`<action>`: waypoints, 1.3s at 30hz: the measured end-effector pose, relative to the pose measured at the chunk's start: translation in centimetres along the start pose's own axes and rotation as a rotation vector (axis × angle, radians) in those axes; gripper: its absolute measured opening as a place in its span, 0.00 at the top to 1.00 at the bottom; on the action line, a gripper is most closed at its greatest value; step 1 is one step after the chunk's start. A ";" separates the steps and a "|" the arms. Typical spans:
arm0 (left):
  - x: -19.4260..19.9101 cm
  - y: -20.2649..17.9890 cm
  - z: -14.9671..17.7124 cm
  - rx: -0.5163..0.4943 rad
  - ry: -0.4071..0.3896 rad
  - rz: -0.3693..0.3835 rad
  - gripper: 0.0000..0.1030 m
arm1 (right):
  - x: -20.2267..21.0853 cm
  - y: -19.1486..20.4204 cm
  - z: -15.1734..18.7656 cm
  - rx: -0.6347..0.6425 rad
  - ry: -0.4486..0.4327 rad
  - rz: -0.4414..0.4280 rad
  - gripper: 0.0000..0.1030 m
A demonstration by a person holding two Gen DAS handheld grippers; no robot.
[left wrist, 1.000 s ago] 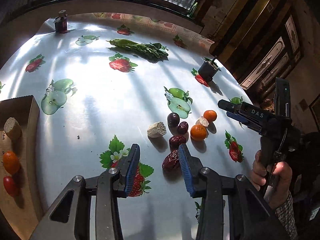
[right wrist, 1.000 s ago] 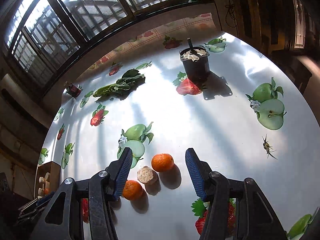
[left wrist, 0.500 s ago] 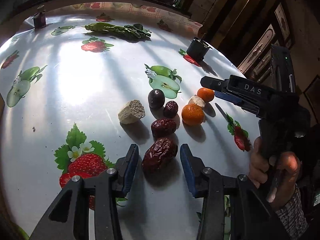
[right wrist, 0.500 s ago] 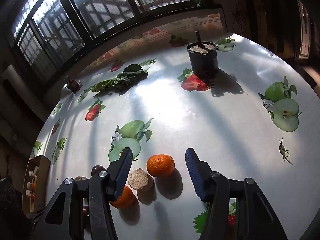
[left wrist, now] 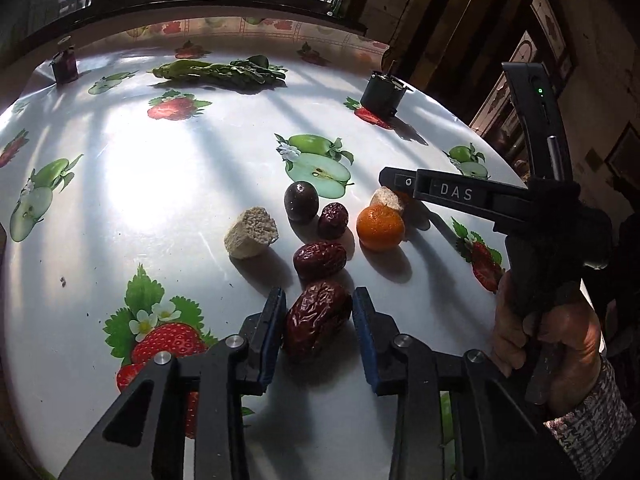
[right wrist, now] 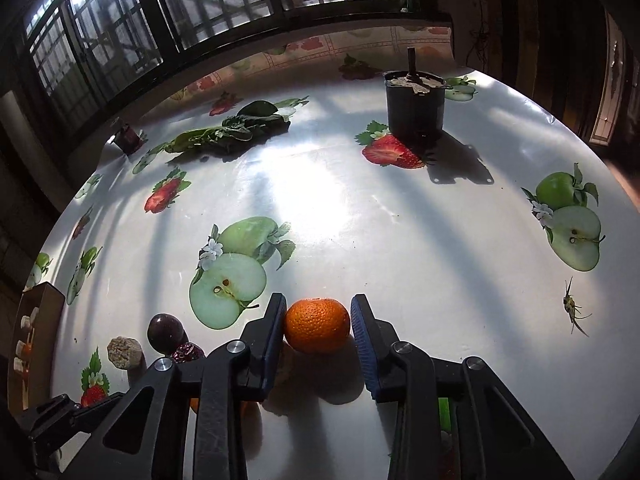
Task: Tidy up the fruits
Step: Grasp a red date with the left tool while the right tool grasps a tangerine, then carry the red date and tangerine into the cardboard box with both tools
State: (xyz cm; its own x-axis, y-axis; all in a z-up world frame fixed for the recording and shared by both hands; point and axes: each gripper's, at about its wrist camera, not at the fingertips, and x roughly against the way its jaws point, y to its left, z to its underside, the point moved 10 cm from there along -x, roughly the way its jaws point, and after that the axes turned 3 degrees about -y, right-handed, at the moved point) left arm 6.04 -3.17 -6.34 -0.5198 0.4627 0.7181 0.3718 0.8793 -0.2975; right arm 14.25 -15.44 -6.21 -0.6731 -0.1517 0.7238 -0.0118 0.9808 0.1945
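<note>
Two claws worked the fruit pile at once on a round bench [left wrist: 160, 184] covered with a glossy cloth printed with apples and strawberries. The left claw [left wrist: 318, 320] had a wrinkled red date [left wrist: 316, 320] between its blue pads. Its jaws had just been closing, and the left pad met the date's side, while the right pad sat at its other side with perhaps a sliver of gap, so the grip looked nearly but not surely made. The date lay directly ahead of the claw, its long axis running roughly along the fingers and tilted a little to the right. So the pads were squeezing its short width.

The right claw [right wrist: 318, 326] had also just been closing, and both pads pressed the sides of a small orange [right wrist: 318, 325] that sat on the bench, straight ahead between the fingers.

Just beyond the held date lay a second date [left wrist: 319, 260], a third date [left wrist: 333, 220], a dark round fruit [left wrist: 301, 201], another orange [left wrist: 380, 227] and a pale cut chunk [left wrist: 251, 232]. A cardboard box [right wrist: 36, 340] at the bench's left edge already held a few pieces, and it lay nearer the left hand.
</note>
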 end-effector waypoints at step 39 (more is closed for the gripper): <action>24.6 29.0 11.1 0.573 -0.170 -0.464 0.68 | 9.7 37.6 13.2 0.447 0.080 -0.464 0.67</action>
State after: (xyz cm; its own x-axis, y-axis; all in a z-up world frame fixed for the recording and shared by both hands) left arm -4.53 34.99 -4.32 -0.6544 0.0006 0.7561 -0.3481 0.8875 -0.3020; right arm -2.47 21.61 -0.65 -0.4670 -0.5641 0.6809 -0.6065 0.7647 0.2175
